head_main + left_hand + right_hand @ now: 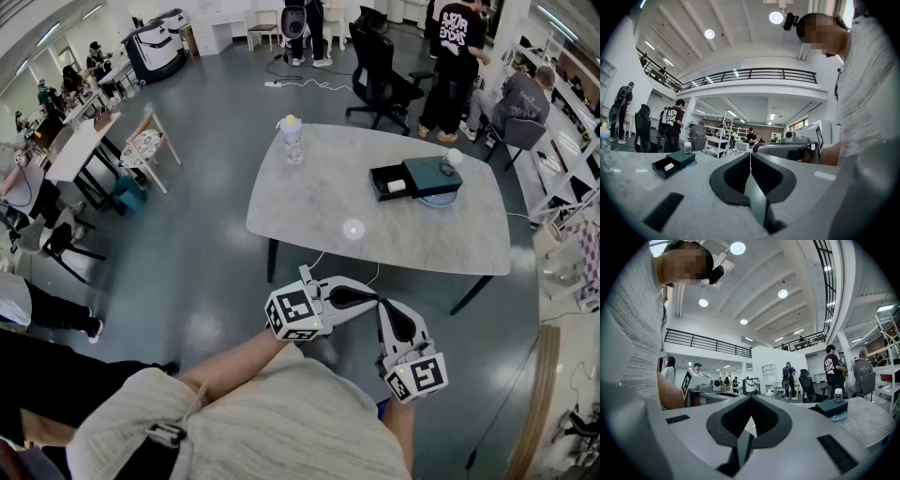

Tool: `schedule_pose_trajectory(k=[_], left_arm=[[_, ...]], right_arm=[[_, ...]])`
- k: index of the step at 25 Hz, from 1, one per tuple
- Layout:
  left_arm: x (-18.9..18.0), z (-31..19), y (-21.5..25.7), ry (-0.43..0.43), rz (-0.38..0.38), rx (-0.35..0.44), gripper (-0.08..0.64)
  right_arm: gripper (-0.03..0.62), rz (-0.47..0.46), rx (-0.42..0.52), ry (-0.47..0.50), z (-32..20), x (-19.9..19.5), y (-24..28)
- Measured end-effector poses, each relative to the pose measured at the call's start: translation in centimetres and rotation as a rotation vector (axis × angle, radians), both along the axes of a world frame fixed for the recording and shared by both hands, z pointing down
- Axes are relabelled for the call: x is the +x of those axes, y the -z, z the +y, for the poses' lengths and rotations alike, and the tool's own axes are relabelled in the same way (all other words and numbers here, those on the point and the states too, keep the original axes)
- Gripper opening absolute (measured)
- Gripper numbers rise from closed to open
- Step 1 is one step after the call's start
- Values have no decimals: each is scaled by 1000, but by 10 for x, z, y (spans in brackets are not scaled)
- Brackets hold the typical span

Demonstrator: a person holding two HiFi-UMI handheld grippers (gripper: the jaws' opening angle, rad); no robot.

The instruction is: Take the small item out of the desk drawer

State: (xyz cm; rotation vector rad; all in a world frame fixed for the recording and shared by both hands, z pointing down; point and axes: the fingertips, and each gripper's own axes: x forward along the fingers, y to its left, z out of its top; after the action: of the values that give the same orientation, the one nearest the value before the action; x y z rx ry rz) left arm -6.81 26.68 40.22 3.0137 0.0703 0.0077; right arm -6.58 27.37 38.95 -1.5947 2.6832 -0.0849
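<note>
A dark green desk drawer box (427,173) stands on the grey table (319,202) at its far right. Its drawer (392,184) is pulled out toward the left, and a small white item (397,186) lies in it. The left gripper view also shows the box (679,160) with the item (669,166). My left gripper (372,299) and right gripper (382,310) are held close to the person's body, well short of the table, tips nearly touching each other. Both are shut on nothing, left gripper (750,153) and right gripper (751,397).
A small white-capped jar (448,161) stands on the box, which rests on a blue plate (441,200). A water bottle (292,139) stands at the table's far left, a small white disc (353,229) near its front edge. Office chairs (380,75) and people stand beyond the table.
</note>
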Motion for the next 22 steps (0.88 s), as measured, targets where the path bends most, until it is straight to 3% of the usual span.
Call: schedule_pose_trajectory(k=[12, 22], left_arm=[[-6, -8, 2, 10, 11, -26, 20], [-6, -10, 1, 14, 27, -48, 20]], right_arm=[[8, 0, -9, 9, -7, -6, 2], [9, -79, -5, 36, -9, -3, 2]])
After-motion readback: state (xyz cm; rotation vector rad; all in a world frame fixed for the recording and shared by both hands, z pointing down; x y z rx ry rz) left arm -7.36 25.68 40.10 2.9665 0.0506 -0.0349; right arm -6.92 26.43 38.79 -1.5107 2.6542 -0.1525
